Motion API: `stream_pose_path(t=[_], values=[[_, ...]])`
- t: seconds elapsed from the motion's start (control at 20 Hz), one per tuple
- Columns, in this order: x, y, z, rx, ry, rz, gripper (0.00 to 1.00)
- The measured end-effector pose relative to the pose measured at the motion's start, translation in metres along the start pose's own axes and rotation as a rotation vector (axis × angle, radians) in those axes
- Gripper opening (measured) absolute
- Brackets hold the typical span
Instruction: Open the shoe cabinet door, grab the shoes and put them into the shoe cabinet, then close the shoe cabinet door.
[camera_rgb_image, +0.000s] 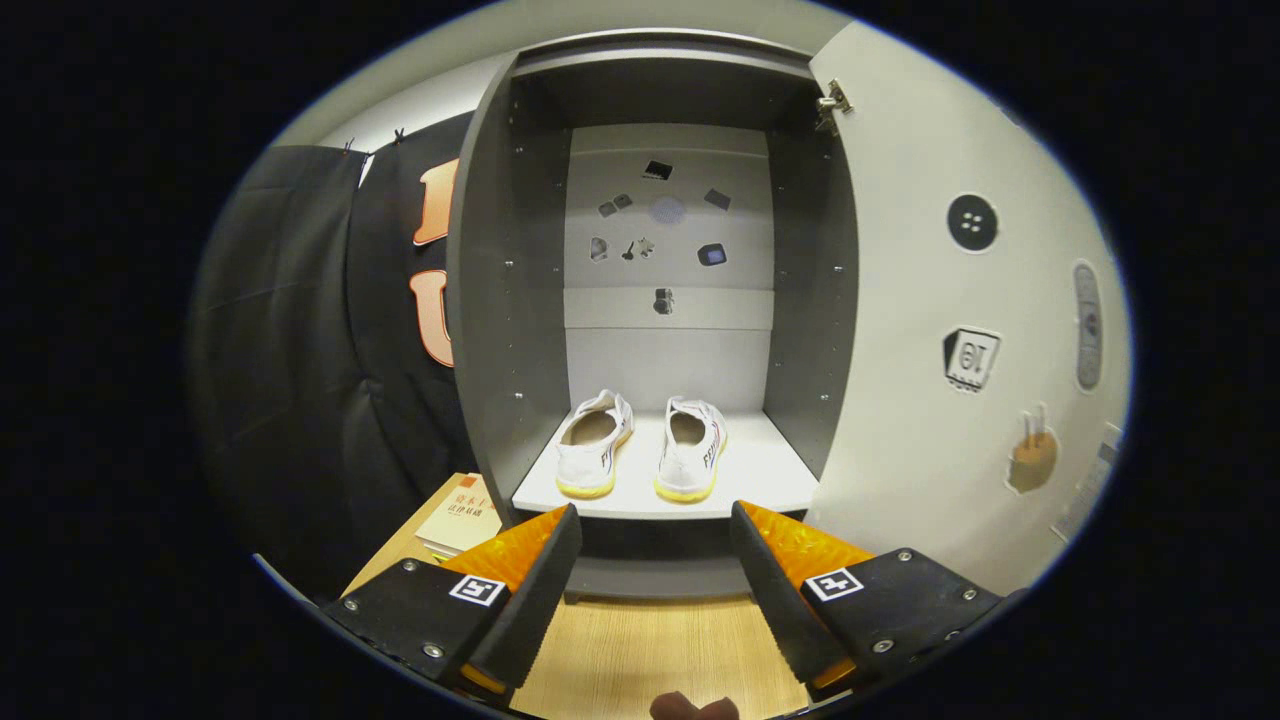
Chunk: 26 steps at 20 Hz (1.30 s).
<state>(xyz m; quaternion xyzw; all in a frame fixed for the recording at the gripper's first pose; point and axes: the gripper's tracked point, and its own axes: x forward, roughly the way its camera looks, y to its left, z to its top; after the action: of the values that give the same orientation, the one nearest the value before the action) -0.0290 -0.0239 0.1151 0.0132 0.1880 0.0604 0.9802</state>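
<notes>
The grey shoe cabinet (500, 300) stands open ahead of me, its white door (930, 400) swung out to the right. A pair of white shoes with yellow soles sits side by side on the white shelf (770, 480), heels toward me: the left shoe (594, 443) and the right shoe (690, 448). My gripper (655, 525) is open, with nothing between its orange-and-black fingers (530, 560). The fingertips hover just in front of the shelf's front edge, apart from the shoes.
A book (462, 515) lies on the wooden floor (650, 650) beside the cabinet's left wall. Stickers dot the cabinet's back panel (668, 240) and the door's inner face. A door hinge (832, 105) shows at the top right of the cabinet.
</notes>
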Motion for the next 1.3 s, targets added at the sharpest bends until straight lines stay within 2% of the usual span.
stream_pose_path(t=[0.2,0.45,0.6,0.8,1.05,1.3], values=[[-0.044,-0.007,-0.007,0.016,-0.002,0.0,0.93],[-0.107,-0.028,-0.017,0.06,-0.015,0.066,0.93],[-0.158,-0.057,-0.028,0.103,-0.012,0.106,0.93],[-0.208,-0.098,-0.049,0.084,-0.014,0.15,0.93],[-0.238,-0.156,-0.061,0.135,-0.008,0.14,0.93],[-0.231,-0.224,-0.057,0.164,-0.033,0.061,0.93]])
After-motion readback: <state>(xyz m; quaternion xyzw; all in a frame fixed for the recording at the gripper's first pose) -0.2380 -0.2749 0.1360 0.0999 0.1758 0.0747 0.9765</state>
